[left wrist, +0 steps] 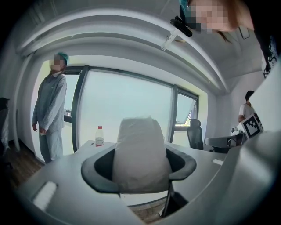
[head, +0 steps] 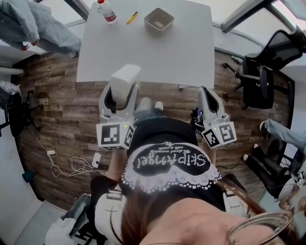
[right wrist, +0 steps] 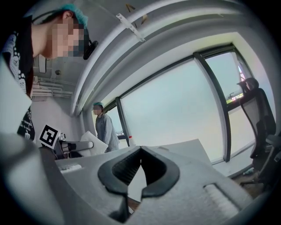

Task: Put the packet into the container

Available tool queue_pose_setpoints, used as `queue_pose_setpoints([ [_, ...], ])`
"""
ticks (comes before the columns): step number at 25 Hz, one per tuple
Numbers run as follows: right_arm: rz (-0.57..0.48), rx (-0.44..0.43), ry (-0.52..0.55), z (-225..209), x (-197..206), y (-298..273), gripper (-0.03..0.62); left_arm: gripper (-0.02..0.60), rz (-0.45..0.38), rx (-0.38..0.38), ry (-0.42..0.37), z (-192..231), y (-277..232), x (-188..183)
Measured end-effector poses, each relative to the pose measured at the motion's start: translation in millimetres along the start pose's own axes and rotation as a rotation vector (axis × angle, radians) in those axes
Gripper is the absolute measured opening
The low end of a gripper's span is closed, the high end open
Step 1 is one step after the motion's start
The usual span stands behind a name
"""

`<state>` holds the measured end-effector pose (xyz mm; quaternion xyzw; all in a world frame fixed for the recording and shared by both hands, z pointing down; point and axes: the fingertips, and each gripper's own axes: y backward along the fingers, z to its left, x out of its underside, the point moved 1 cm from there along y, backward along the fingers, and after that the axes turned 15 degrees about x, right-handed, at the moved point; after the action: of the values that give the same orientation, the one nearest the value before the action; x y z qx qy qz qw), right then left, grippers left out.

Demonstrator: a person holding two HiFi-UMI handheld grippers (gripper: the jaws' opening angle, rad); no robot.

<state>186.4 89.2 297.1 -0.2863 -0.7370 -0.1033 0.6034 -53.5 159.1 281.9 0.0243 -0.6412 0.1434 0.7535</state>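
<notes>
Grey table (head: 158, 57): bottle (head: 107, 10), yellow pen (head: 132, 17), container (head: 158, 19) along far edge

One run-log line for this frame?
left gripper: shut on packet | right gripper: shut, empty | container: far side of table, packet not yet in

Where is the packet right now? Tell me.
The packet is clamped in the left gripper, left of centre in the head view, by the table's near edge; the container sits at the table's far end.
</notes>
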Motion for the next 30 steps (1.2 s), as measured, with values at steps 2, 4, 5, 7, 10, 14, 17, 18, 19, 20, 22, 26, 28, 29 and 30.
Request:
queue_pose_setpoints([
  [2,-0.003,0.014,-0.003,-4,-1,-2,-0.005,0.284,0.001,0.011,-0.006,1,-6,-2],
  [4,-0.005,0.026,-0.006,-7,-3,-4,-0.005,0.284,0.003,0.023,-0.010,2,-12,-4],
  [5,-0.005,0.033,-0.006,-8,-3,-5,-0.005,0.284,0.004,0.030,-0.011,3,-16,-5],
  [7,-0.004,0.048,-0.005,-12,-5,-10,-0.005,0.284,0.005,0.046,-0.010,7,-26,-7],
  [10,-0.007,0.069,-0.007,-16,-9,-22,-0.005,0.284,0.008,0.070,-0.006,15,-44,-9],
  [14,-0.018,0.081,-0.002,-16,-21,-42,-0.005,0.284,0.002,0.100,0.001,27,-69,-18],
  [17,-0.022,0.091,-0.001,-13,-29,-59,-0.005,0.284,-0.001,0.121,0.003,38,-86,-25],
  [18,-0.022,0.097,-0.001,-12,-31,-63,-0.005,0.284,0.000,0.129,0.004,42,-91,-28],
  [19,-0.020,0.104,-0.001,-11,-33,-68,-0.005,0.284,0.003,0.138,0.006,46,-96,-30],
  [20,-0.018,0.114,0.000,-10,-35,-71,-0.005,0.284,0.007,0.147,0.008,49,-100,-31],
  [22,-0.013,0.135,0.003,-10,-38,-76,-0.005,0.284,0.011,0.164,0.013,55,-107,-34],
  [26,-0.022,0.160,0.007,-7,-45,-90,-0.005,0.284,0.012,0.183,0.017,69,-118,-37],
  [28,-0.024,0.175,0.008,-3,-46,-100,-0.005,0.284,0.011,0.193,0.020,81,-124,-39],
  [29,-0.022,0.185,0.009,0,-46,-105,-0.005,0.284,0.011,0.198,0.023,88,-127,-39],
  [30,-0.018,0.195,0.009,3,-46,-110,-0.005,0.284,0.012,0.203,0.028,95,-130,-39],
])
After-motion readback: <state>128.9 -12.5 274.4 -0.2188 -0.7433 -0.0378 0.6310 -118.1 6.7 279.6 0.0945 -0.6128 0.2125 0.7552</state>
